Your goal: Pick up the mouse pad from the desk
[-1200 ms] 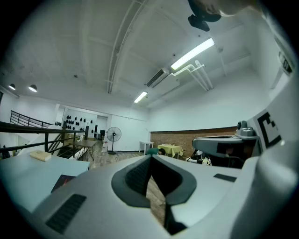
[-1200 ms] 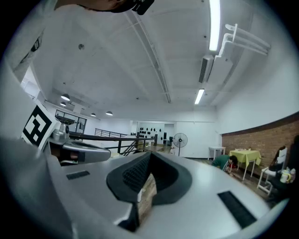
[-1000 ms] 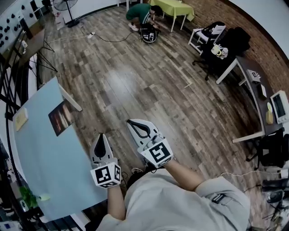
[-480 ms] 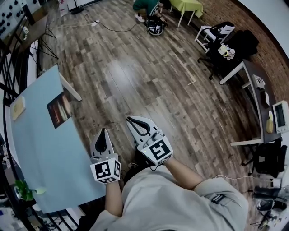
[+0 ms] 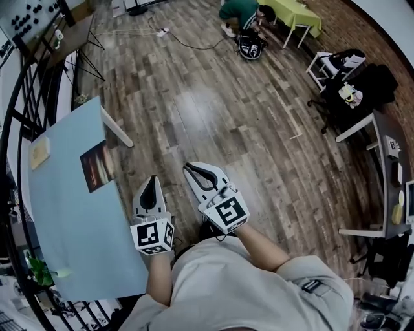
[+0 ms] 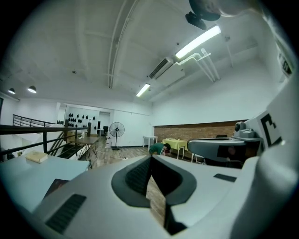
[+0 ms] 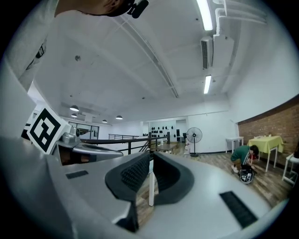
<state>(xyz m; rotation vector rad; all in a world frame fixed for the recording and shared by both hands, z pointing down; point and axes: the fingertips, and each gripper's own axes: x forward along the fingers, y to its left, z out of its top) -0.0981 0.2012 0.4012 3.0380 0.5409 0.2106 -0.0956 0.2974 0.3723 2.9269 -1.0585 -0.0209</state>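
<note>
Shift since a second back: the desk (image 5: 65, 213) and the mouse pad (image 5: 98, 166) on it have slid rightward in the head view, toward my tools. The crouching person (image 5: 240, 10) at the top edge has drifted right too, so my view has swung toward the desk.
Desk: pale blue, filling the left side of the head view, with one white leg (image 5: 117, 127) showing at its upper right corner.
Yellow block (image 5: 40, 152): upper left of the desktop, well apart from the pad.
Mouse pad: a dark rectangle lying flat near the desk's right edge, left of centre in the frame, untouched.
Left gripper (image 5: 152, 180): lower centre-left, just beside the desk's right edge, right of the pad and a little below it. Its tips meet, with nothing between them.
Right gripper (image 5: 188, 167): just right of the left one, over the wood floor (image 5: 213, 116). Its jaws are opening, only a slim gap so far, with nothing between them.
Stage: approach, I judge; neither tool has reached the pad.
Risk, thin pad: it lies flat, so a jaw coming in too high would skate over it, and one too steep would jam on the desktop.
Risk, closed left tool: arriving with its tips together would only push the pad along the desk.
Risk, edge: a shove toward the right could slide the pad off onto the floor.
</note>
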